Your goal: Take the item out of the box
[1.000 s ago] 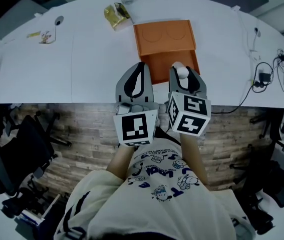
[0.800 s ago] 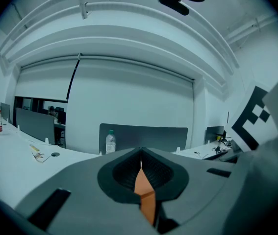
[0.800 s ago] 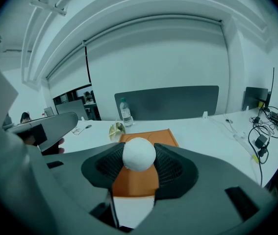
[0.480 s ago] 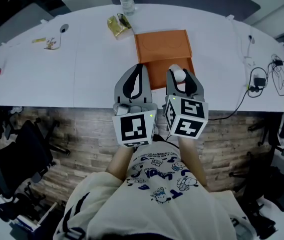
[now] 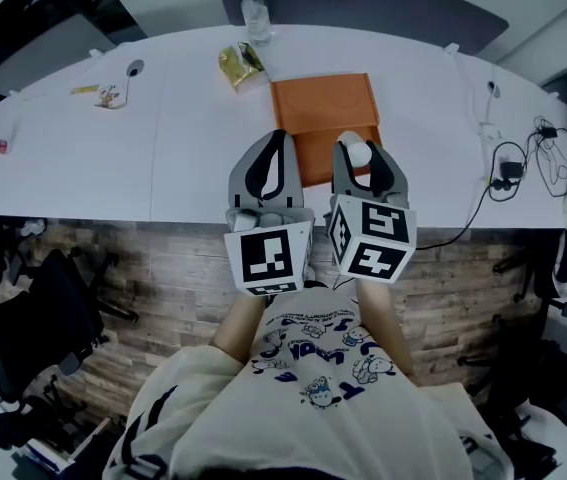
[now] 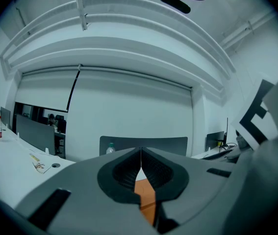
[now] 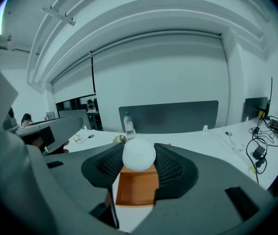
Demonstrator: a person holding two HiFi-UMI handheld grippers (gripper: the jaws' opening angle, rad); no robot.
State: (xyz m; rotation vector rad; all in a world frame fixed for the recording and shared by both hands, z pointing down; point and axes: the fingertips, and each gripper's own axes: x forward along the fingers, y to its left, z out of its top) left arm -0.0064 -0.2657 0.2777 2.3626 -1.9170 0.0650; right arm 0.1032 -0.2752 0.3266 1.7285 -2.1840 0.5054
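Jaws of right gripper (image 5: 358,154) pinch the white ball (image 7: 139,153), likely light and soft, across its middle over the orange box (image 5: 323,103), while left gripper (image 6: 140,153) jaws meet on nothing.

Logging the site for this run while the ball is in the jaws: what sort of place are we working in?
Most likely an office or meeting room: a long white table with charger cables trailing over its edge, black swivel chairs on the floor beside it, and a grey desk partition behind.
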